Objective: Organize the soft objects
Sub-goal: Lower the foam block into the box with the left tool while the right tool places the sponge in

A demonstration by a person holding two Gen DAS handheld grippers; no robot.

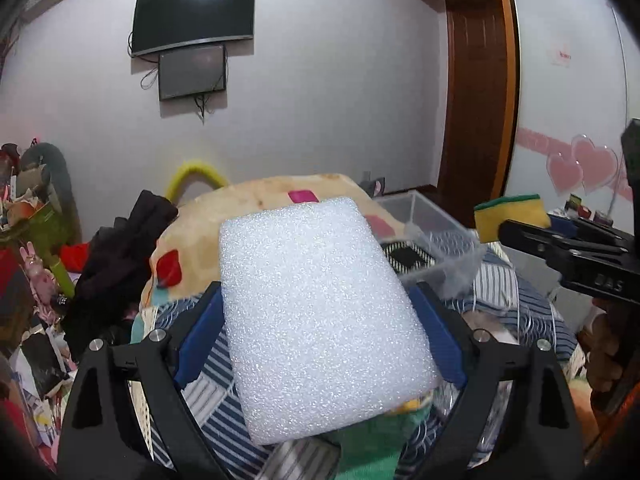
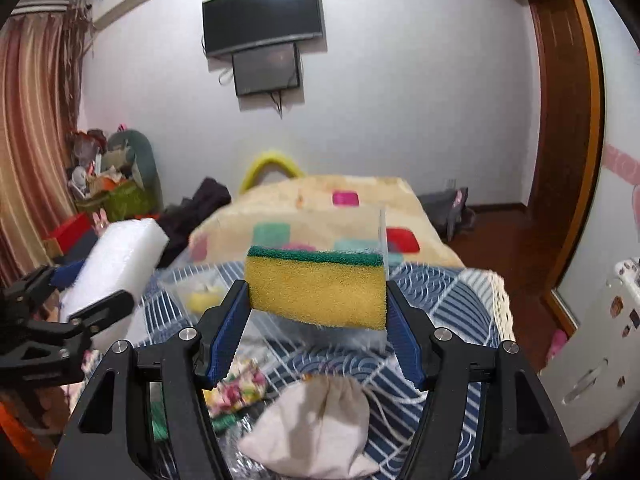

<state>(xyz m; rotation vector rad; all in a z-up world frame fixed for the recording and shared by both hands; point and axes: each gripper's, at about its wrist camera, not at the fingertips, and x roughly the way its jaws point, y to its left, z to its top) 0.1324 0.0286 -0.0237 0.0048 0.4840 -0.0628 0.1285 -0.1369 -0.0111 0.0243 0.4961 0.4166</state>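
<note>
My left gripper (image 1: pixel 318 304) is shut on a big white foam block (image 1: pixel 320 312) and holds it in the air above the striped blue cloth. The block also shows at the left of the right wrist view (image 2: pixel 116 264). My right gripper (image 2: pixel 318 300) is shut on a yellow sponge with a green scrub top (image 2: pixel 316 286), held over a clear plastic box (image 2: pixel 280 300). The sponge (image 1: pixel 508 216) and right gripper also show at the right of the left wrist view, beside the clear box (image 1: pixel 432 236).
A striped blue cloth (image 2: pixel 440 300) covers the surface, with a beige drawstring pouch (image 2: pixel 316 428), a floral cloth (image 2: pixel 240 388) and a green cloth (image 1: pixel 372 440) on it. A patterned blanket (image 2: pixel 320 200) lies behind. Dark clothes (image 1: pixel 120 264) pile at the left.
</note>
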